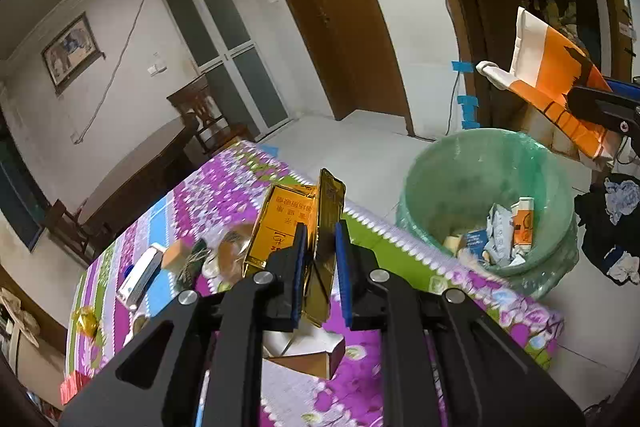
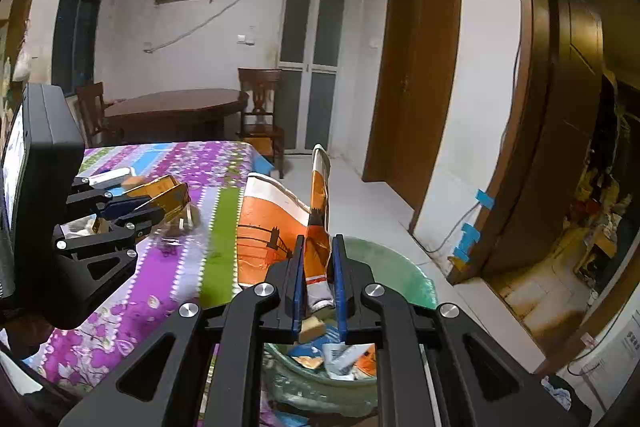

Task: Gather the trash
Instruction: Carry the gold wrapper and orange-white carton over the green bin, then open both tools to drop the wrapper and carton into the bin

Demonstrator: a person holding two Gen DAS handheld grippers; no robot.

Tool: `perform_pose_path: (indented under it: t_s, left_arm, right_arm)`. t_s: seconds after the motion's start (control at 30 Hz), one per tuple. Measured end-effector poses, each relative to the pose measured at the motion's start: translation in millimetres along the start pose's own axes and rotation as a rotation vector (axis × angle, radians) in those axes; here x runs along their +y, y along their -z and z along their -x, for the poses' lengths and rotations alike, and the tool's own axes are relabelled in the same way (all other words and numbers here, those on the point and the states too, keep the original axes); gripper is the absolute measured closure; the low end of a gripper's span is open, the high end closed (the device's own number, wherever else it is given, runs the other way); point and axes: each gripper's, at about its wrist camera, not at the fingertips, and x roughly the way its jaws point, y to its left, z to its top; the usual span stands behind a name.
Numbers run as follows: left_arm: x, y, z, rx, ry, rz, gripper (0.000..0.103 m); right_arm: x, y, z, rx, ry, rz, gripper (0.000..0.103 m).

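Right — left claw (image 1: 320, 259) clamped on gold box (image 1: 328, 227), lifted above floral tabletop (image 1: 224, 195), lower end hidden behind the pads. Right claw (image 2: 318, 267) pinched shut on orange-and-white carton (image 2: 272, 227), held over green-lined bin (image 1: 480, 195) — bin's near rim cut off by the claw. Open floor beyond the bin; tabletop edge just beside it.

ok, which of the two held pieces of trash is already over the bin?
The orange-and-white paper carton in the right hand-held gripper, above the green-lined bin. The left hand-held gripper's gold box is above the floral table.
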Motion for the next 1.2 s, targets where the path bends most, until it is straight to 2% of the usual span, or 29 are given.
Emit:
perform_pose_path:
  t_s: [0.67,0.77,0.97,1.1,1.2]
  left_arm:
    - [-60,-37,-34,-0.001,0.07,-0.099,0.09]
    - [-66,-42,-42,0.01,0.112,-0.1,0.09]
    - [-72,-53,-58,0.055,0.28,-0.094,0.09]
    - [-73,-55,-69,0.092,0.359,-0.058,0.09]
    - [-76,-55,-74,0.101,0.389,-0.05,0.09]
  right_arm:
    - [-64,14,-36,0.103,0.158,-0.039,0.09]
    - [-73,17,-41,0.118,0.176,-0.048,0.09]
    - [-83,18,-53,0.152,0.203,-0.07,0.09]
    - [-88,22,-57,0.165,0.212,-0.085,0.09]
    - [-88,22,-63,0.177,0.217,-0.084,0.09]
